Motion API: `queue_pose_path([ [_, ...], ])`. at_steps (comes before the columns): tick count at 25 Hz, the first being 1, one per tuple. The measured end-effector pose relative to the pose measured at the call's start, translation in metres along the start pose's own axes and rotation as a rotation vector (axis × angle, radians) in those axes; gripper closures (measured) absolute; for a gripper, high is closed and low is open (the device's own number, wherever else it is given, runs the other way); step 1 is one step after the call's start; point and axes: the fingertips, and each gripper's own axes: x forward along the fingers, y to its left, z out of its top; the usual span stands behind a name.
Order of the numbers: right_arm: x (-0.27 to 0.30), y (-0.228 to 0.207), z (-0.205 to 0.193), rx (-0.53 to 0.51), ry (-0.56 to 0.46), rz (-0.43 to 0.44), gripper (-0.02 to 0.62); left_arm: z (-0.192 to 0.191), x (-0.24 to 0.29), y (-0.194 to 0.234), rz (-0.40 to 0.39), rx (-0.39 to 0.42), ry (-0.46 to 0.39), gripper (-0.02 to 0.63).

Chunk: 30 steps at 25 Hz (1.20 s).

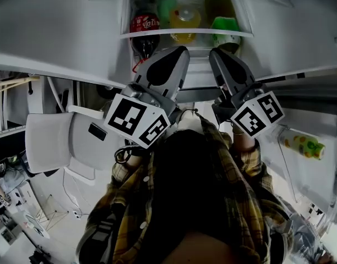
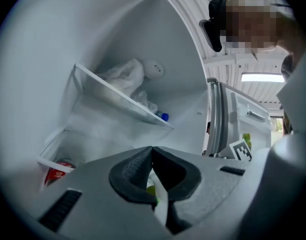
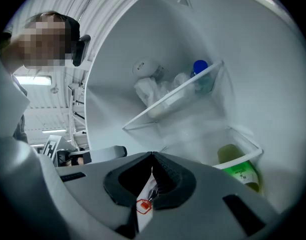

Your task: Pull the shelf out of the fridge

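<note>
The fridge stands open in front of me. A clear shelf with a white rim (image 1: 185, 33) carries a cola bottle (image 1: 145, 26), a yellow bottle (image 1: 185, 20) and a green bottle (image 1: 226, 25). My left gripper (image 1: 182, 51) and right gripper (image 1: 213, 54) reach side by side to the shelf's front, just under that rim. In the left gripper view the left gripper (image 2: 152, 151) is shut on a thin white edge. The right gripper (image 3: 153, 156) pinches the same kind of white edge, with a small red mark on it. The cola bottle (image 2: 58, 171) and green bottle (image 3: 240, 171) lie beyond the jaws.
Deeper in the fridge a glass shelf (image 2: 118, 100) (image 3: 173, 98) holds a white bag (image 2: 125, 74) and a blue-capped bottle (image 3: 199, 69). The fridge door at the right holds a yellow-green bottle (image 1: 303, 144). A white chair (image 1: 47, 142) stands at the left.
</note>
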Motion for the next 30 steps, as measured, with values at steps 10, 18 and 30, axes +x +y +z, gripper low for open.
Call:
queue_pose_path([
  [10,0.011,-0.020,-0.009,0.131,-0.013,0.013,0.575,-0.016,0.009,0.020,0.031,-0.090,0.018,0.601],
  [18,0.014,-0.030,-0.018,0.201,0.000,-0.011,0.571,-0.023,0.008,0.031,0.058,-0.127,0.034,0.590],
  [30,0.019,-0.043,-0.030,0.318,0.012,-0.037,0.428,-0.051,0.014,0.042,0.057,-0.250,0.100,0.429],
])
